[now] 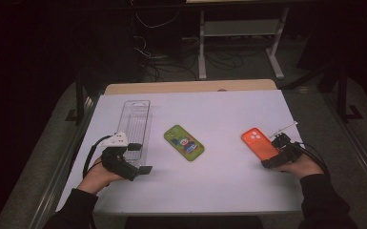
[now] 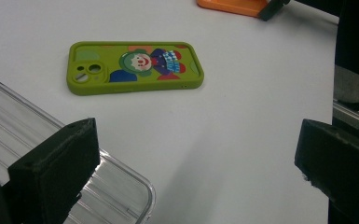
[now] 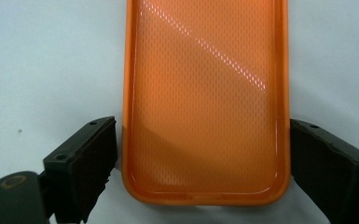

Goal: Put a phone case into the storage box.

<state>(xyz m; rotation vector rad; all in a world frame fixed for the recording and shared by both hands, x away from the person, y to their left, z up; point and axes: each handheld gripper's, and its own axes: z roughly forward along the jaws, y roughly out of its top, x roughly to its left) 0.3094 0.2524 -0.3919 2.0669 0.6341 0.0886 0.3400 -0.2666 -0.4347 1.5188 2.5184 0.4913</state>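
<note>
R gripper (image 3: 200,154) is set around the near end of the orange phone case (image 3: 205,93), jaws standing one on each long side. Left jaw looks touching or nearly touching the case edge, right jaw right at the other edge; whether it's actually clamped yet I can't tell, but no lift is visible, and in the high view the case (image 1: 259,143) lies flat on the white table (image 1: 229,181) just ahead of the R gripper (image 1: 280,153).

L gripper (image 2: 191,154) is wide open w/ nothing between jaws; its left jaw hangs over the corner of the clear plastic tray (image 2: 121,186), the green clown case (image 2: 135,67) sits ahead of it, well apart.

To do the grab well, IMO: keep jaws square to the long sides, squeeze evenly so the soft case doesn't bow or pop out, stay low near the end w/o scraping the table. Grip only at the rim walls, then lift level. L gripper should stay clear of the tray edge.
</note>
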